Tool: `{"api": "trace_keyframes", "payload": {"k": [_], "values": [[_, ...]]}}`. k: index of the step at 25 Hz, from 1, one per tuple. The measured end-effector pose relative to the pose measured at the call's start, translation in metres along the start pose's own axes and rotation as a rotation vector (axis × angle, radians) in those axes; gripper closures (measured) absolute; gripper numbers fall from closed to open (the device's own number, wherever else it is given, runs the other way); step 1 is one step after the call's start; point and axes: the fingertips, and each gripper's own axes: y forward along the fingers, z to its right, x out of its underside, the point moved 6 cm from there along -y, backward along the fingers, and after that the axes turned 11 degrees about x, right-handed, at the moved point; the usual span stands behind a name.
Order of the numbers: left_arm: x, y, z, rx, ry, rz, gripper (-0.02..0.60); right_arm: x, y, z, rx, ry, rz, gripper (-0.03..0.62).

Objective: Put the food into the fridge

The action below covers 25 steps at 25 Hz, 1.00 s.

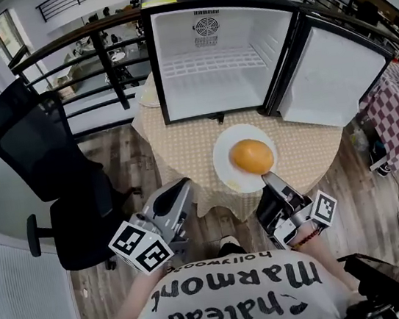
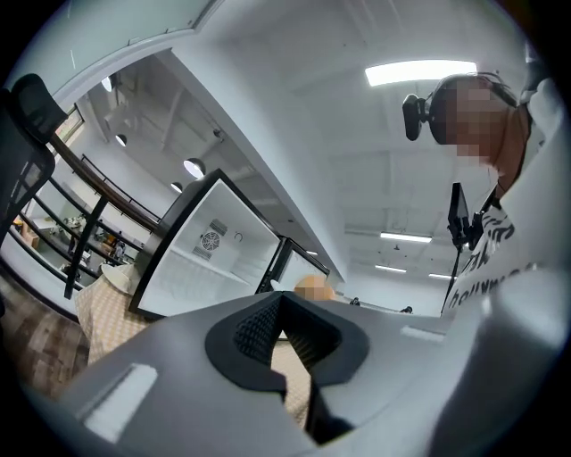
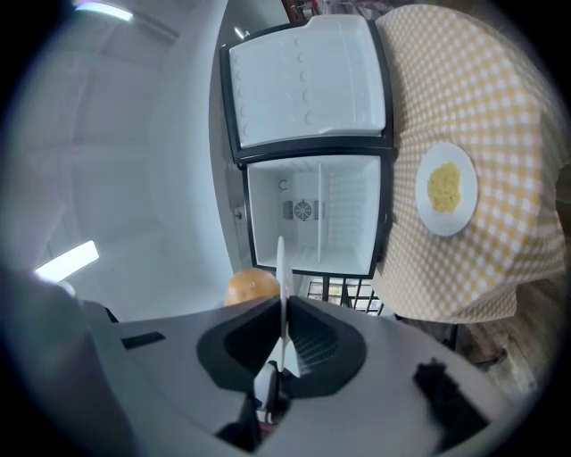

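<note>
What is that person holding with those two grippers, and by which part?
The right gripper pinches the near rim of a white plate that carries a round orange food. The left gripper is shut and holds nothing.

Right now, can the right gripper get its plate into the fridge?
Probably yes: the right gripper grips the plate rim, the fridge has its door wide open, and nothing sits between them.

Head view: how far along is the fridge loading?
Done: fridge door is open, and nothing is inside. In hand: right gripper shut on the white plate carrying round orange food. Left: load it, then the second plate of yellow food on the table. Left gripper is empty.
</note>
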Motion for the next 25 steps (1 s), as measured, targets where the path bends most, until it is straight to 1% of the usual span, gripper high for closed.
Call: {"api": "trace_keyframes", "payload": {"k": [4, 9, 13, 15, 21, 25], "values": [[-0.005, 0.027, -0.021, -0.028, -0.002, 0.016, 0.577, -0.032, 0.026, 0.002, 0.0, 0.001, -0.042, 0.565], [-0.007, 0.058, -0.043, -0.041, -0.012, 0.049, 0.577, -0.064, 0.052, 0.008, 0.01, 0.003, -0.082, 0.565], [-0.003, 0.08, -0.055, -0.069, -0.015, 0.029, 0.577, -0.086, 0.068, 0.016, 0.026, 0.004, -0.121, 0.565], [0.001, 0.087, -0.063, -0.1, -0.018, 0.014, 0.577, -0.095, 0.075, 0.019, 0.029, 0.008, -0.141, 0.565], [0.01, 0.092, -0.078, -0.191, -0.012, 0.039, 0.575, -0.11, 0.097, 0.032, 0.032, 0.019, -0.19, 0.565], [0.02, 0.085, -0.082, -0.23, -0.035, 0.012, 0.577, -0.107, 0.107, 0.042, 0.033, 0.058, -0.191, 0.565]]}}
